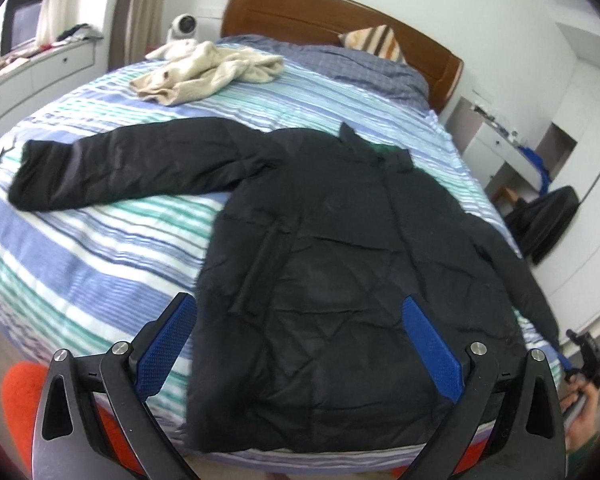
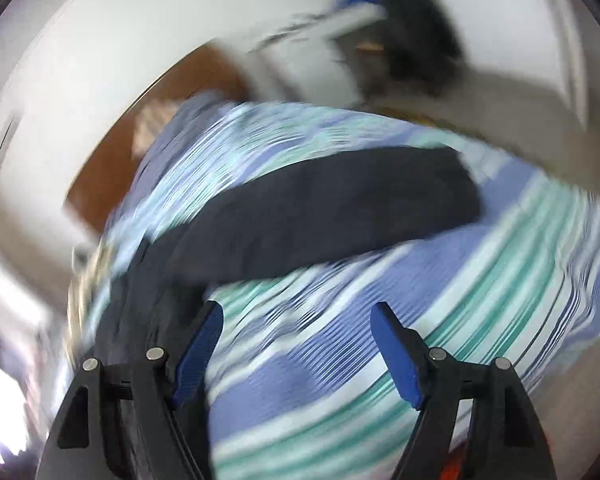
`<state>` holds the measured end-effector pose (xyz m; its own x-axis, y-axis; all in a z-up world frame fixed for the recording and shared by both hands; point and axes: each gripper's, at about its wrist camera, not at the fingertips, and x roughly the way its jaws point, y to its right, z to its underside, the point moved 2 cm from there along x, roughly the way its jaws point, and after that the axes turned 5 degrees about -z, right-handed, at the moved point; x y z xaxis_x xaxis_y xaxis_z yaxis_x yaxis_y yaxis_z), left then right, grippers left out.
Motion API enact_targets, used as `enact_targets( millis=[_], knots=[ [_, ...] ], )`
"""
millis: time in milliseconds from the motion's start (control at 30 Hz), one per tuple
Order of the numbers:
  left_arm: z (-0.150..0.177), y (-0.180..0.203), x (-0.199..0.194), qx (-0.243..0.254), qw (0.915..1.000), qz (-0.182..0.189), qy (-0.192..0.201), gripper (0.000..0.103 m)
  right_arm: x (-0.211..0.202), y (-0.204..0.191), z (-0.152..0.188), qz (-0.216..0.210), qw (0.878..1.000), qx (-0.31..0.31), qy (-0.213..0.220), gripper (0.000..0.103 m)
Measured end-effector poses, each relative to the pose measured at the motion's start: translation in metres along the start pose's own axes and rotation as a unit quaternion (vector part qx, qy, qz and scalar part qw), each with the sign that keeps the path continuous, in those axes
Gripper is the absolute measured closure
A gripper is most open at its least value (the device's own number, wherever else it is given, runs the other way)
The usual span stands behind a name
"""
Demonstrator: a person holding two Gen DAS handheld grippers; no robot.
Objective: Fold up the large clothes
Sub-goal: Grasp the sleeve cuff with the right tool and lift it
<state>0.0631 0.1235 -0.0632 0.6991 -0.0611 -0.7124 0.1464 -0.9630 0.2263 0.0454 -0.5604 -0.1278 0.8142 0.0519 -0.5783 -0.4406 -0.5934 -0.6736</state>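
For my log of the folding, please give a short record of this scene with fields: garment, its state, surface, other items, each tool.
garment: black padded jacket
state: spread flat, unfolded, one sleeve stretched sideways
surface: striped bed sheet
other items: cream garment, crumpled near the pillow
left tool: open, above jacket hem, holding nothing
right tool: open, over the sheet beside the other sleeve; view blurred

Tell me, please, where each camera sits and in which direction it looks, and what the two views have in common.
Left wrist: sits on the left gripper, above the foot of the bed, facing the headboard; looks over the spread black jacket; shows its own open blue fingers and, at the right edge, the person's hand holding the right gripper.
Right wrist: sits on the right gripper, low over the striped sheet, facing the jacket's sleeve; blurred; shows its own open fingers.
Shared: jacket, striped sheet, headboard.
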Motion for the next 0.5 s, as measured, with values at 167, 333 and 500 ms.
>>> enact_targets(
  millis=[167,333,500],
  knots=[
    [0.011,-0.006,0.002,0.006,0.9996,-0.026,-0.012,0.001,0.032,0.066,-0.029,0.003,0.984,0.174,0.041,0.038],
    [0.020,-0.007,0.010,0.006,0.9989,-0.037,-0.029,0.001,0.050,0.080,-0.045,0.027,0.974,0.217,0.061,0.070],
    [0.024,-0.007,0.011,0.016,0.9981,-0.049,-0.033,0.001,0.029,0.018,-0.054,0.056,0.993,0.056,0.084,0.091]
  ],
)
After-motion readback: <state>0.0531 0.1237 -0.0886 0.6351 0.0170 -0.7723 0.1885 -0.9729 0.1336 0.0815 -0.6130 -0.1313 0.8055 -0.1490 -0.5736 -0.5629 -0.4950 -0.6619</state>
